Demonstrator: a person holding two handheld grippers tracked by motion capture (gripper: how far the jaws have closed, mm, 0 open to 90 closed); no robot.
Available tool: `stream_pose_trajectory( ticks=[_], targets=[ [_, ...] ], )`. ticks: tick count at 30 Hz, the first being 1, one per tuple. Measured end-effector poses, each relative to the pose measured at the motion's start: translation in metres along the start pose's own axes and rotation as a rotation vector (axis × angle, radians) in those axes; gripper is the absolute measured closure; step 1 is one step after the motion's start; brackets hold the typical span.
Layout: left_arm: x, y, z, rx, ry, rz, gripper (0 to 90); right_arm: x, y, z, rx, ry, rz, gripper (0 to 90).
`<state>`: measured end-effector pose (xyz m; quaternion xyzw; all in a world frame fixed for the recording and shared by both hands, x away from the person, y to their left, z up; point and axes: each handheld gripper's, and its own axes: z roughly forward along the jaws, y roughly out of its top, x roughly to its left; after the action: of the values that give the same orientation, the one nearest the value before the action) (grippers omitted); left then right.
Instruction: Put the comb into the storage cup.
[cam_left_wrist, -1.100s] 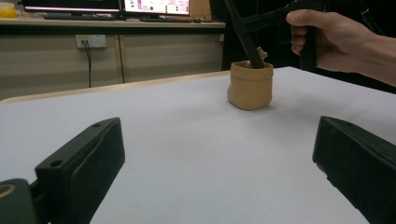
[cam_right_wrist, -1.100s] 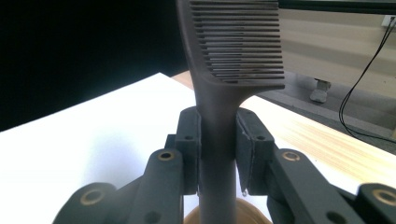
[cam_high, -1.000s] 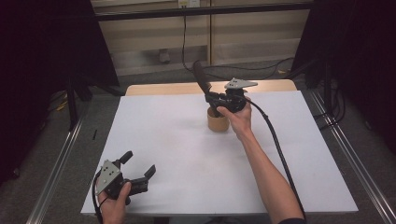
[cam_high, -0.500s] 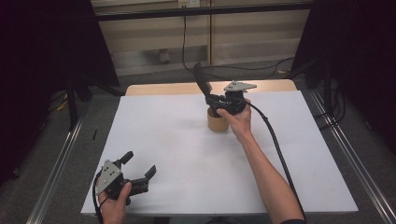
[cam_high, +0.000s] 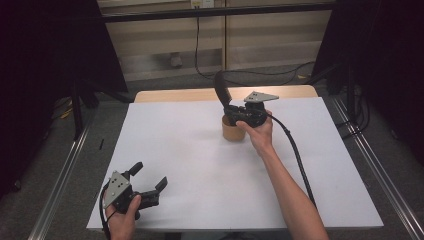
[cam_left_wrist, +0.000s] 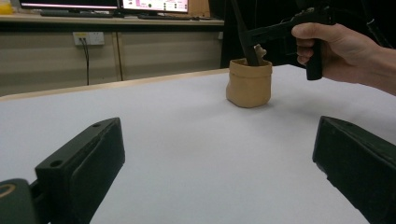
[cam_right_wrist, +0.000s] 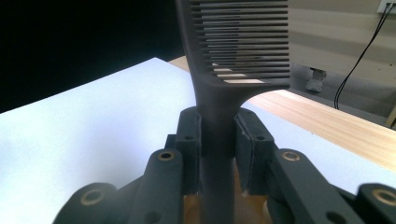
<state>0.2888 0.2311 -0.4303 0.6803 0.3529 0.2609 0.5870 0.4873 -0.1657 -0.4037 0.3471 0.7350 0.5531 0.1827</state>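
A small tan cup (cam_high: 232, 131) stands on the white table (cam_high: 190, 150), right of centre toward the back; it also appears as the tan cup (cam_left_wrist: 249, 83) in the left gripper view. My right gripper (cam_high: 234, 114) hovers just over it, shut on the handle of a black comb (cam_high: 222, 92). The comb (cam_right_wrist: 233, 60) stands upright, teeth end up, with its lower handle reaching into the cup. The pads (cam_right_wrist: 191, 135) press on both sides of the handle. My left gripper (cam_high: 148, 177) rests open at the table's front left, with nothing between its fingers (cam_left_wrist: 88, 161).
A wooden strip (cam_high: 200, 93) edges the table at the back. Metal rails (cam_high: 70, 165) run along both sides. A black cable (cam_high: 295, 150) trails from the right gripper over the table. Monitors (cam_left_wrist: 116, 4) sit on a bench behind.
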Motion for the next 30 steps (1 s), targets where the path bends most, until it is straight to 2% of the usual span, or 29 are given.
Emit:
stream_pose_trajectory(
  ticks=[10, 15, 21, 30],
  targets=[
    [0.000, 0.001, 0.000, 0.001, -0.001, 0.004, 2.5, 0.003, -0.001, -0.003, 0.012, -0.015, -0.020, 72.9],
    [-0.001, 0.001, 0.000, -0.002, -0.002, -0.001, 2.5, 0.005, -0.005, -0.003, 0.042, -0.022, -0.033, 72.9],
    [0.000, 0.000, 0.000, 0.000, -0.002, 0.002, 2.5, 0.008, -0.008, -0.001, 0.050, -0.029, -0.044, 72.9],
    [0.000, 0.000, 0.000, 0.005, -0.003, 0.006, 2.5, 0.008, -0.014, 0.000, 0.060, -0.035, -0.033, 72.9]
  ],
)
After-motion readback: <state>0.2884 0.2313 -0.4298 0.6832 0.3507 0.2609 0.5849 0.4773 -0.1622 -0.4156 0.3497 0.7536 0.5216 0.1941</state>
